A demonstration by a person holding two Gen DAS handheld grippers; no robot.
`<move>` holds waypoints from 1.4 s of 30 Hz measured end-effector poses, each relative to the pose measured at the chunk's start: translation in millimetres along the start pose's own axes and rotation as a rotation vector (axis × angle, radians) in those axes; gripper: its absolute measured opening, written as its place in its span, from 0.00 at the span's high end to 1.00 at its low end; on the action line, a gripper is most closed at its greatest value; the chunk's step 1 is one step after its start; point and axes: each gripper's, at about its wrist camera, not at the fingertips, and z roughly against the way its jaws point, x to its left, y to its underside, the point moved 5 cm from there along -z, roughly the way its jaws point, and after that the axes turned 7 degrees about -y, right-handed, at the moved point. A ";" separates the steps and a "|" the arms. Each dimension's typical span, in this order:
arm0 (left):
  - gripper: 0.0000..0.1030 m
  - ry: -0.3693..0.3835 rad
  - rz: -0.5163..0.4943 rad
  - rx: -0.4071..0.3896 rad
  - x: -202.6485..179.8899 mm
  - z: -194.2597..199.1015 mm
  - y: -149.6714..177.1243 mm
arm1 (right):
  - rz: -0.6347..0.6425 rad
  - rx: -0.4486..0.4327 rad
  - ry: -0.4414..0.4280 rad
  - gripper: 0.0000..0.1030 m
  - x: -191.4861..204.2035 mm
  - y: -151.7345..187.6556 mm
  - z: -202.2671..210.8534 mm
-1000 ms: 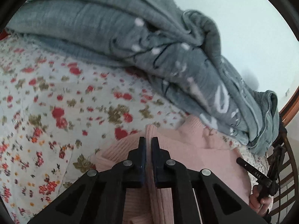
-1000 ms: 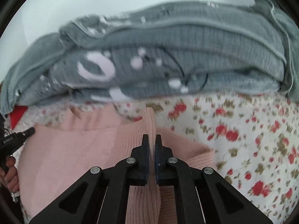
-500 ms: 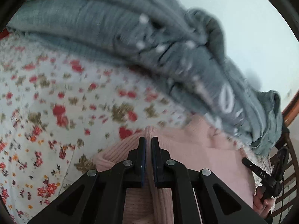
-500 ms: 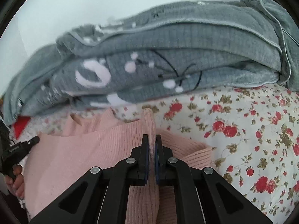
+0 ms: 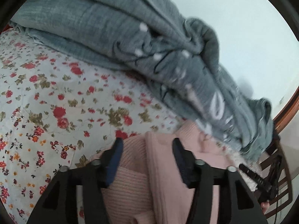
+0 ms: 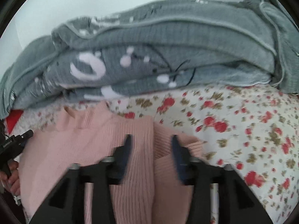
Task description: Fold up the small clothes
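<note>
**A:** Left gripper first: its jaws have just been opening and now stand apart, blue-padded fingers either side of a raised ridge of the pale pink ribbed knit sweater. The ridge runs up between them, and neither pad presses on it.

**B:** Same on the other side. The right gripper has jaws that have just been opening too, and they sit parted over a fold line in the pink knit. The fabric lies between the fingers with a gap on both sides, so nothing is gripped.

**A:** Widening out, the sweater lies flat on the white bedsheet printed with red flowers and olive leaves. In the left wrist view it fills the lower middle, its far edge close under the heap behind it.

**B:** That heap is a thick grey blanket with white and black markings, folded in layers along the far edge of the bed. The sweater's neckline reaches almost to it.

**A:** Beyond the blanket, a plain pale wall. At the right edge, brown wooden rails, and the tip of the other black gripper there.

**B:** In the right wrist view, at the left edge, the left tool's black nose and the person's hand beside the sweater. A red patch shows under the blanket's end.
</note>
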 end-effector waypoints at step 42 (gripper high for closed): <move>0.75 -0.026 -0.045 0.109 -4.8 35.5 80.7 | -0.043 0.086 -0.149 0.75 3.6 67.3 12.5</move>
